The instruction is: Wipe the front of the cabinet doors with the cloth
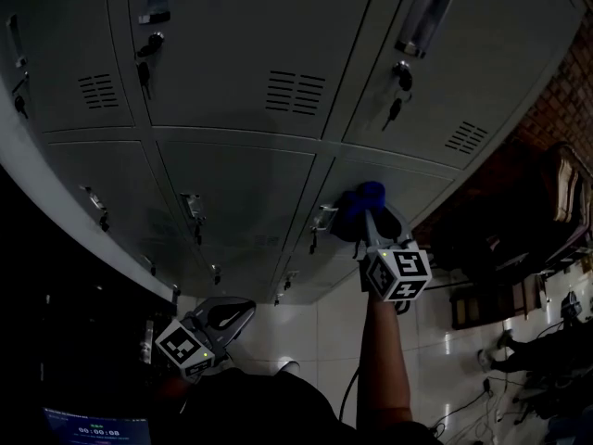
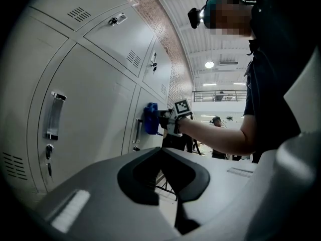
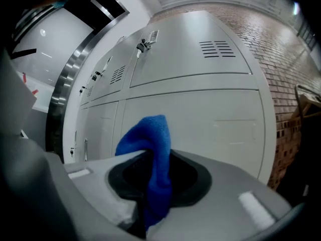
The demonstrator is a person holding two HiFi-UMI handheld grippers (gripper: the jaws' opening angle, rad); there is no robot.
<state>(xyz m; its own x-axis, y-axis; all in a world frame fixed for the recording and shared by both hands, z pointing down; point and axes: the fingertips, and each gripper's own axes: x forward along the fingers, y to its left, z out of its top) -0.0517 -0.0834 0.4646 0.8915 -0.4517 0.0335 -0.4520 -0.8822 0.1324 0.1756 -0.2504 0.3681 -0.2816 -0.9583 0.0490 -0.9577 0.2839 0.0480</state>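
R gripper (image 3: 156, 182) jaws are clamping tight on the blue cloth (image 3: 150, 149). It's a fuzzy, terry-type rag, folded, w/ a rounded hump sticking up past the jaws and a strip running down btwn them. The cloth is pressing on the front of a lower-row grey cabinet door (image 3: 210, 129), just beside its handle (image 2: 137, 130). L gripper (image 2: 168, 177) is hanging off to the left, away from the cloth, jaws closed together w/ nothing btwn them.

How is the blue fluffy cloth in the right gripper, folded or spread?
Folded: the blue fluffy cloth stands bunched, doubled over, pinched by the right gripper.
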